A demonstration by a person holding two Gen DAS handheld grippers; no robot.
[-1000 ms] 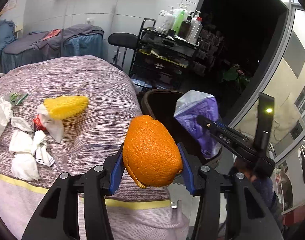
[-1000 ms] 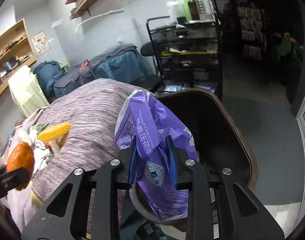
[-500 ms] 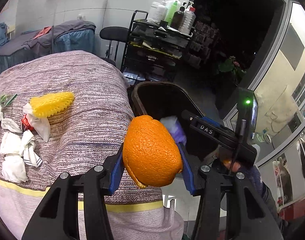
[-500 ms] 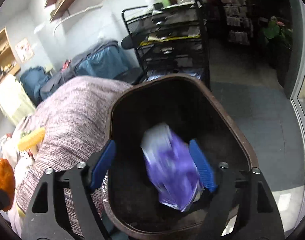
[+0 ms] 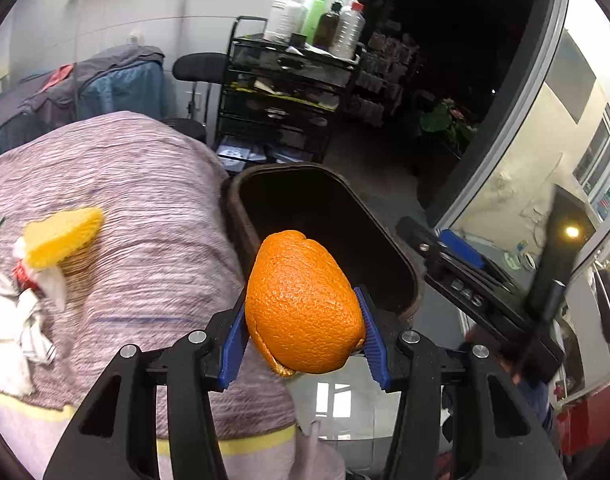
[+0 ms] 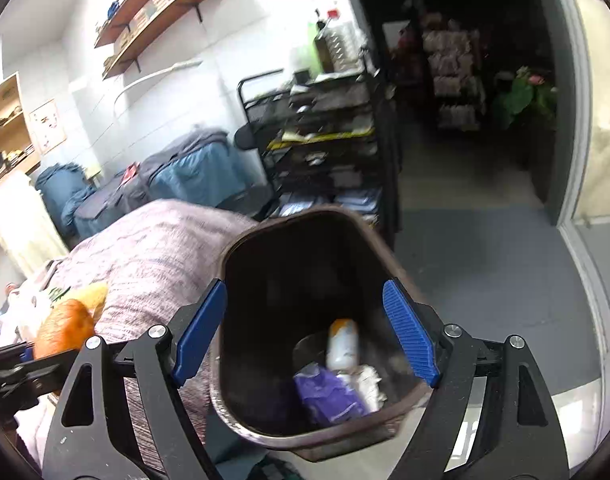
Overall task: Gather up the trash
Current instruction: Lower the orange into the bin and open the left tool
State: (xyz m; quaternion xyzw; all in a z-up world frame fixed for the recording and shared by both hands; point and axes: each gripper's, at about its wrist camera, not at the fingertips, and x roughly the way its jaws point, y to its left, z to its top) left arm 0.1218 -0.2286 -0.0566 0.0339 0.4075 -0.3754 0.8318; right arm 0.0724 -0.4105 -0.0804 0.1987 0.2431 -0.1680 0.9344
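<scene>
Beside the bed with its mauve knitted cover (image 5: 145,208) stands a dark oval plastic bin (image 6: 241,256). A second ago the right gripper (image 6: 305,332) pinched a purple plastic bag (image 6: 329,396); now its jaws stand wide and empty, the bag lying in the bin. The left gripper (image 5: 301,332) grips a rough orange peel (image 5: 301,304) just short of the rim, likely next to drop, with tissues (image 5: 13,328) left on the bed

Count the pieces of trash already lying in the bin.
3 visible in the bin: a purple bag at the bottom, a white-and-orange bottle just behind it, and crumpled white paper beside the bag. More may be hidden in the dark bottom.
</scene>
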